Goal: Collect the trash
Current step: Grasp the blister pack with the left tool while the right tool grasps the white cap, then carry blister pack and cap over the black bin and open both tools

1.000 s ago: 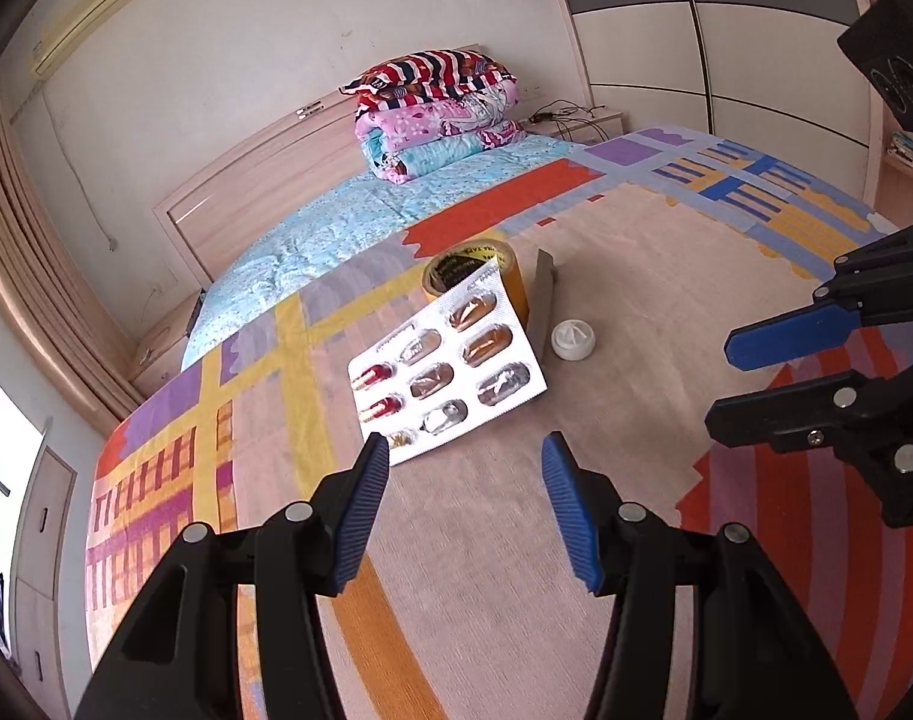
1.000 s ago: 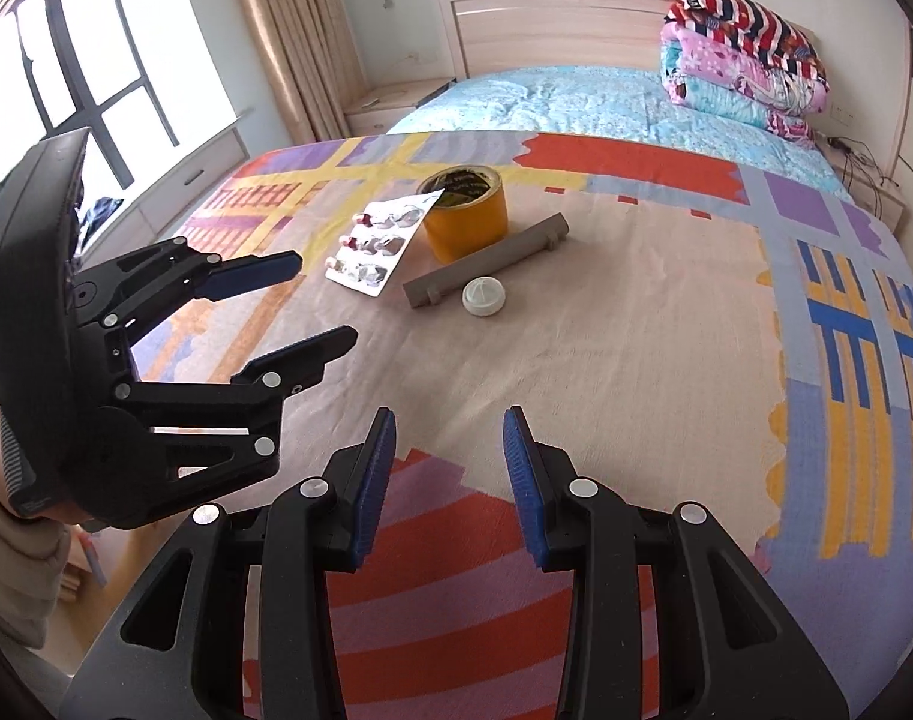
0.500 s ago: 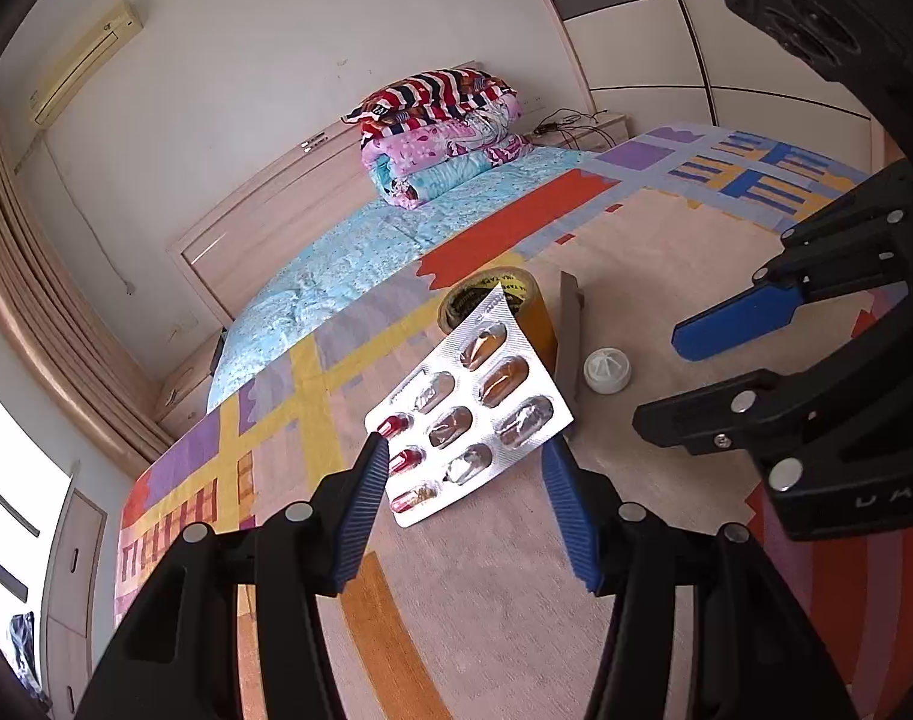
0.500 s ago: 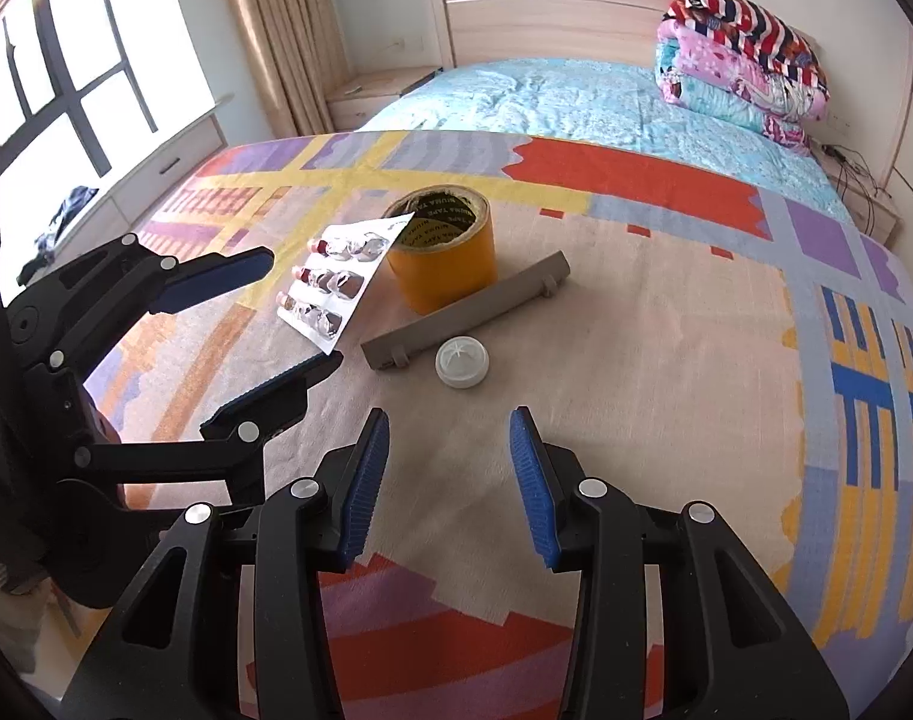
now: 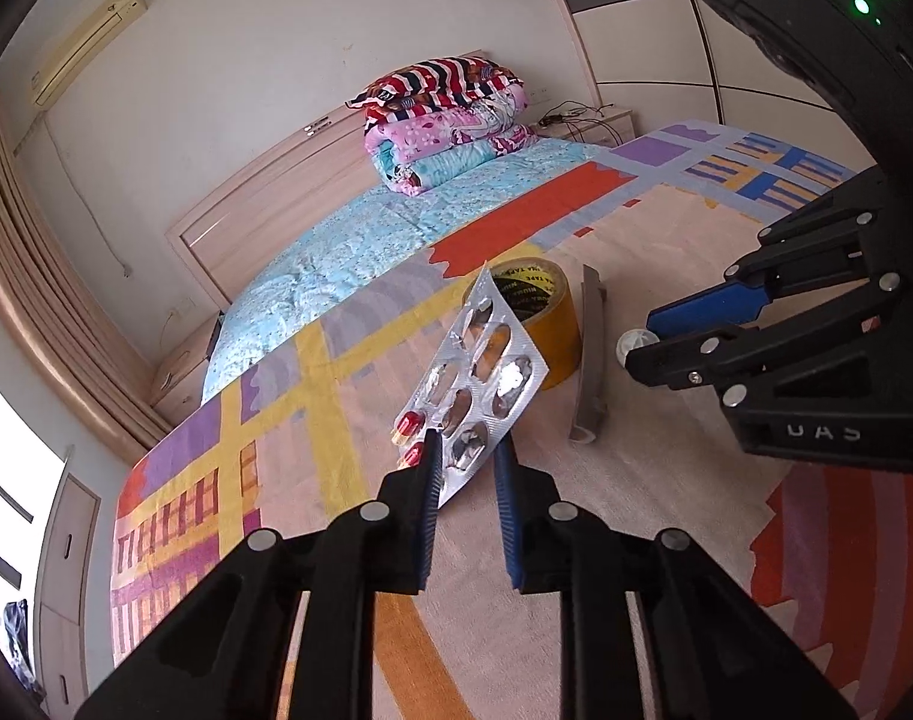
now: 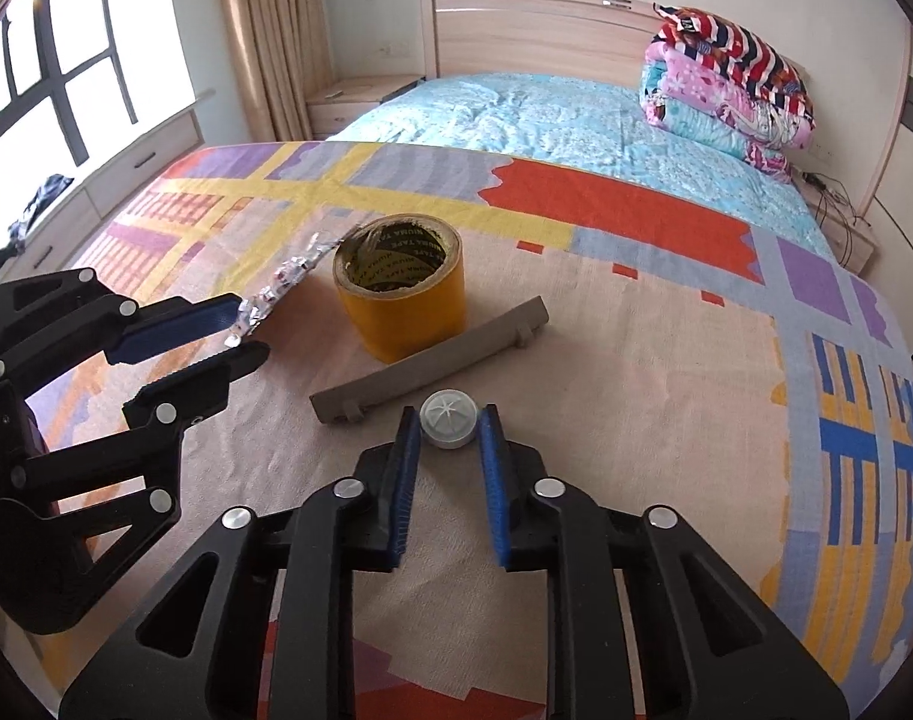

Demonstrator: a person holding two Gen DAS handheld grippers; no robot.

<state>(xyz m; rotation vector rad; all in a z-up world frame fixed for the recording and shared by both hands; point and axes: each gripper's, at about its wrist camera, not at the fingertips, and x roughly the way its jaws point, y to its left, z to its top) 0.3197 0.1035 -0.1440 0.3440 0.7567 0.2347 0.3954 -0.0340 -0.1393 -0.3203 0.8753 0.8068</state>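
The white cap (image 6: 449, 419) sits on the blanket (image 6: 636, 396) at twelve o'clock from the right gripper (image 6: 449, 438), between its two parted fingers. The left gripper (image 5: 463, 450) pinches the pill sheet (image 5: 474, 378), tilted toward one o'clock.

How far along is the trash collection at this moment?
Nothing looks collected yet; no bin is in view. In hand: the left gripper pinches the pill sheet, and the right gripper brackets the white cap, not yet shut. The tape roll and gray strip lie untouched.
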